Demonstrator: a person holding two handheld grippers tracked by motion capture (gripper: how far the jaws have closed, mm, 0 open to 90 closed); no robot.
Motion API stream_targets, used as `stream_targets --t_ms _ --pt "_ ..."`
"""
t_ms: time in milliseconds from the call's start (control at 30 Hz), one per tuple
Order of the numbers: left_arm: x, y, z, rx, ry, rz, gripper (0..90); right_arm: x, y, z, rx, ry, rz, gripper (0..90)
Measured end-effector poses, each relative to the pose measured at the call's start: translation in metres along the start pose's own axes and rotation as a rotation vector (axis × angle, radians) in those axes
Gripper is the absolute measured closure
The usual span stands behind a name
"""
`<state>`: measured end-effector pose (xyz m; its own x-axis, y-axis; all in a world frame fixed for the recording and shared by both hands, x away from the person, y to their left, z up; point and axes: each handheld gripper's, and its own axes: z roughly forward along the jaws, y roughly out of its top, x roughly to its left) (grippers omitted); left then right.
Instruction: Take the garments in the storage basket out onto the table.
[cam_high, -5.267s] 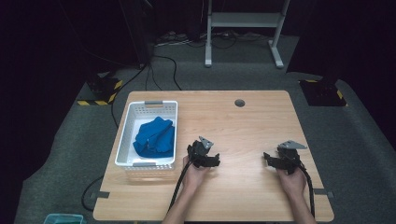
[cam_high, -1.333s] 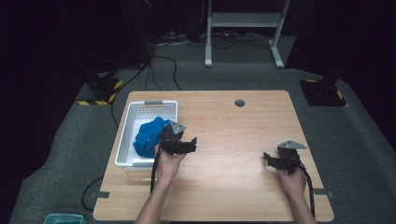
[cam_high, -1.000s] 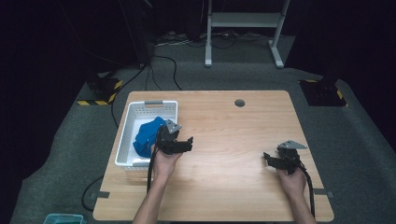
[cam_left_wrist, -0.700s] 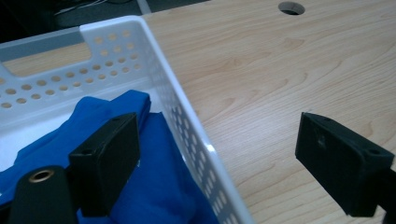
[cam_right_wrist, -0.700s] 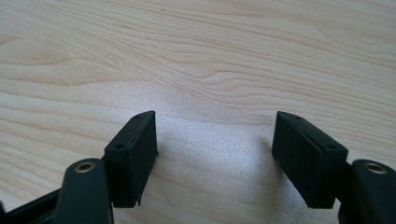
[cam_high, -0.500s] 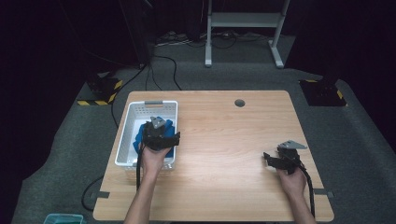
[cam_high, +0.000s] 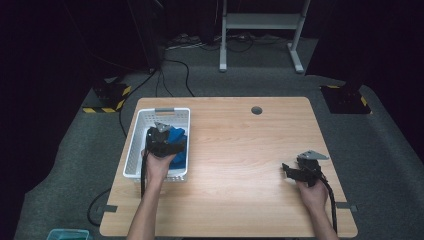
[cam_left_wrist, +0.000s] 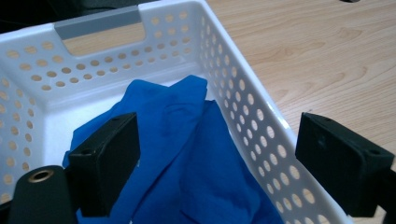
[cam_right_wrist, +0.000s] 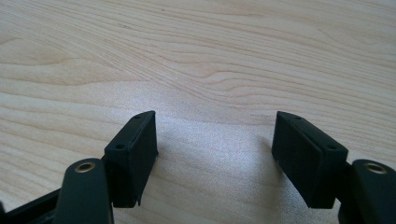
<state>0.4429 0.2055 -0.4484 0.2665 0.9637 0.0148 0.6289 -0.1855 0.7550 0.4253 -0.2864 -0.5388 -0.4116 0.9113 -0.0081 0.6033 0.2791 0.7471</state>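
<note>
A white perforated basket stands on the left of the wooden table. Crumpled blue cloth lies inside it. My left gripper hangs open over the basket, one jaw above the cloth and the other outside the basket's right wall. Nothing is between its jaws. My right gripper is open near the table's right front, just above bare wood.
A round cable hole sits near the table's far edge. Black cables run across the grey floor behind. A metal stand is at the back. A teal bin shows at the bottom left.
My left gripper has moved left from the middle of the table to over the basket and the blue cloth. The right gripper has stayed in place.
</note>
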Motion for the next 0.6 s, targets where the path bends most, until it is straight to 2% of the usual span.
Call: stream_targets --t_ms 100,333,433,467,533,600 --pt "0.001 -0.001 0.004 0.02 0.012 0.016 13.8 0.0 0.0 0.0 0.0 0.0 0.0 31.2" --pt "0.006 0.0 0.014 0.051 0.028 0.014 13.8 0.0 0.0 0.0 0.0 -0.001 0.002 31.2" --pt "0.013 0.002 0.019 0.049 0.001 -0.035 14.1 0.0 0.0 0.0 0.0 -0.002 0.001 31.2" --pt "0.015 0.003 0.022 0.057 0.004 -0.043 14.0 0.0 0.0 0.0 0.0 -0.002 0.001 31.2" --pt "0.015 0.003 0.024 0.061 0.006 -0.042 14.1 0.0 0.0 0.0 0.0 -0.002 0.001 31.2" --pt "0.016 0.001 0.029 0.085 0.007 -0.043 14.0 0.0 0.0 0.0 0.0 -0.002 0.002 31.2"
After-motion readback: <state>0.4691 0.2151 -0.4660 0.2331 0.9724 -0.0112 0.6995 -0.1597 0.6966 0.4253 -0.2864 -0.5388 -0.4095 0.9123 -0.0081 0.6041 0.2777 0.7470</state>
